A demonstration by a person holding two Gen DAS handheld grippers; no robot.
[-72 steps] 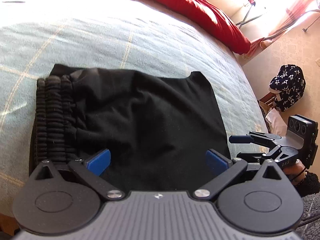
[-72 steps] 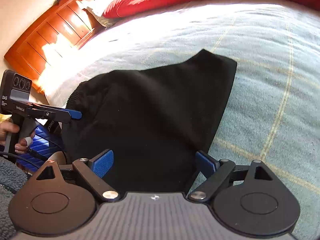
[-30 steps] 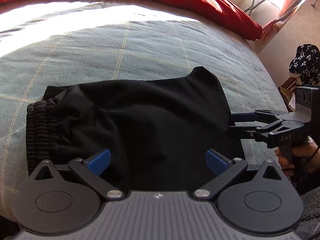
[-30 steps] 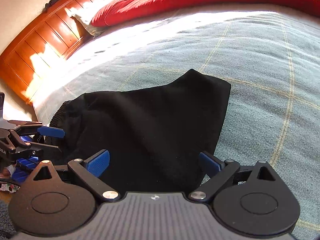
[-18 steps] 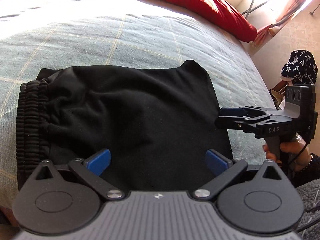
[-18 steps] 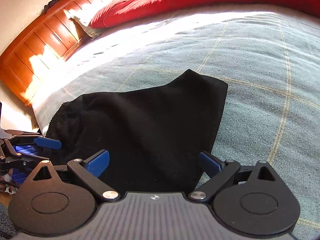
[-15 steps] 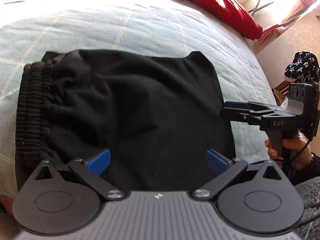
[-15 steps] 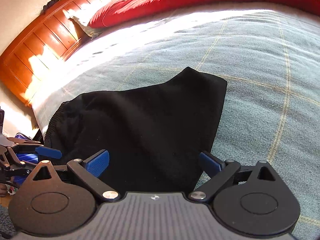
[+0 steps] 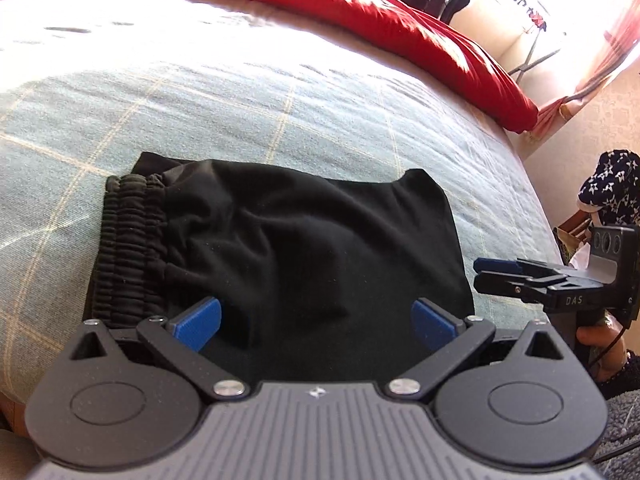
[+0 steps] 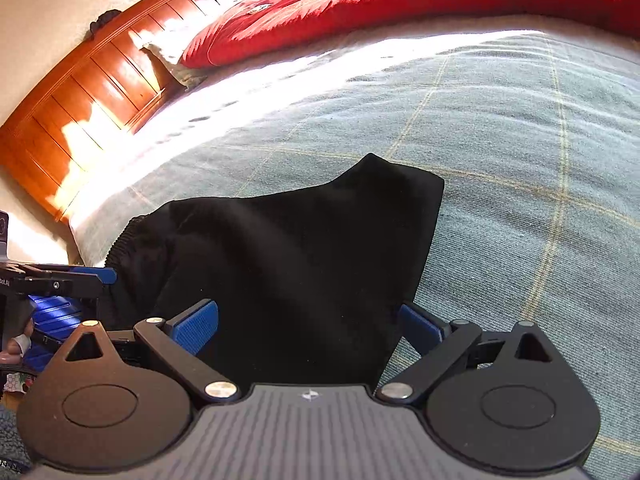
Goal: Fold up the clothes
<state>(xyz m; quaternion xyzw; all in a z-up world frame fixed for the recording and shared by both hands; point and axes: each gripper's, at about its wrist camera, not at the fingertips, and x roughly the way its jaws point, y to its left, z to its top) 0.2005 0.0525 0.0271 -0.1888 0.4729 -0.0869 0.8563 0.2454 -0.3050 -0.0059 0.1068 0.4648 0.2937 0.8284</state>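
Black shorts (image 9: 304, 248) lie folded flat on the bed's blue-green checked cover (image 9: 280, 92), their ribbed elastic waistband (image 9: 128, 248) on the left side. My left gripper (image 9: 316, 320) hovers open over the near edge of the shorts, with nothing between its blue pads (image 9: 198, 320). The right gripper (image 9: 486, 274) floats just off the shorts' right edge, held by a hand. In the right wrist view the shorts (image 10: 300, 248) fill the middle, and my right gripper (image 10: 308, 326) is open above their near right corner. The left gripper (image 10: 106, 278) shows at the waistband end.
A red duvet (image 9: 400, 20) runs along the far side of the bed. A wooden headboard (image 10: 80, 92) stands at the far left. A dark star-patterned bundle (image 9: 608, 184) sits beside the bed on the right, and something blue (image 10: 52, 316) lies below the bed's left edge.
Both grippers swayed over the shorts and stayed open. The right gripper drew back a little from the shorts' right edge. The shorts have not moved.
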